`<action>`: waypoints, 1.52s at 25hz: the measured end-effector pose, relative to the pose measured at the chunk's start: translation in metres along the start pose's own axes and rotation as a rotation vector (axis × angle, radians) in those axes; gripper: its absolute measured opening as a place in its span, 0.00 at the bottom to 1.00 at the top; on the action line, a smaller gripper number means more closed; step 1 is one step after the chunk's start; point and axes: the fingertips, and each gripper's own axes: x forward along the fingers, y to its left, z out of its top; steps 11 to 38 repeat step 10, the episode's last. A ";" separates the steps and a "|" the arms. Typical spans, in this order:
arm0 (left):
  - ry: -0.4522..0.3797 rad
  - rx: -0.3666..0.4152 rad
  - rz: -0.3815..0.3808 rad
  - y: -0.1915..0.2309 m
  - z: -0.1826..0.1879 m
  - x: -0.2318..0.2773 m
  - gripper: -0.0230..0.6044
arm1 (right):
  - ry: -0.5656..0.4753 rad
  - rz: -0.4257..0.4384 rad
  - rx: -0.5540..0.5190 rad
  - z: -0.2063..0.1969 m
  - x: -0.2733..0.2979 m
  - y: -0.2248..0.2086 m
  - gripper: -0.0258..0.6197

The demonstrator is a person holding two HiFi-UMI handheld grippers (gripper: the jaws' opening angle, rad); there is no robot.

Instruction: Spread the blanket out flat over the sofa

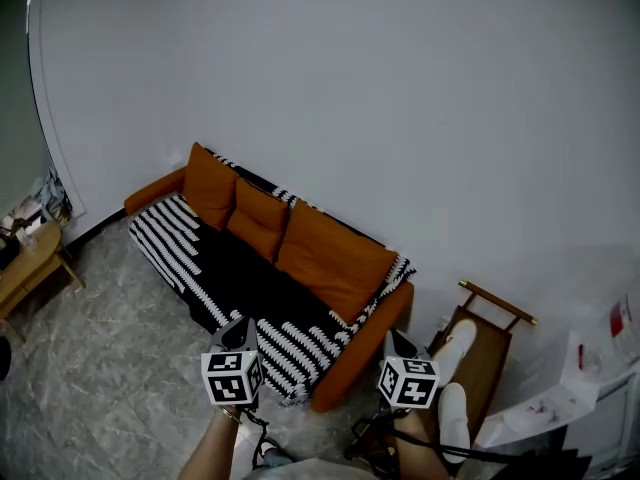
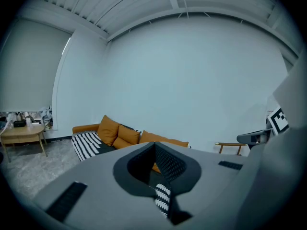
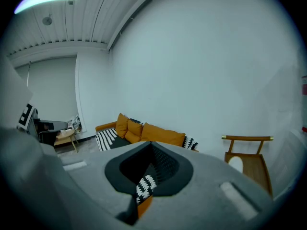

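Hanging side by side at the near edge of the head view, the left gripper point(image 1: 240, 326) and the right gripper point(image 1: 398, 338) each have their jaws pressed together on nothing. Both are well apart from the orange upholstered sofa point(image 1: 368, 348) against the far white wall. The black-and-white striped blanket point(image 1: 245, 280) lies across the seat from left arm to right, its near edge draped over the front. Three orange cushions point(image 1: 330, 256) are propped on it along the backrest, and striped bits show behind them. Judging by that lie, the spreading looks finished, which would explain why neither gripper reaches for the cloth.
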 end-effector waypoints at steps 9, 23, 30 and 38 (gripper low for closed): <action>0.006 0.001 0.005 0.002 -0.004 -0.010 0.04 | -0.004 0.000 -0.030 0.002 -0.008 0.006 0.05; 0.007 0.002 0.006 0.003 -0.004 -0.012 0.04 | -0.005 0.001 -0.033 0.002 -0.009 0.007 0.05; 0.007 0.002 0.006 0.003 -0.004 -0.012 0.04 | -0.005 0.001 -0.033 0.002 -0.009 0.007 0.05; 0.007 0.002 0.006 0.003 -0.004 -0.012 0.04 | -0.005 0.001 -0.033 0.002 -0.009 0.007 0.05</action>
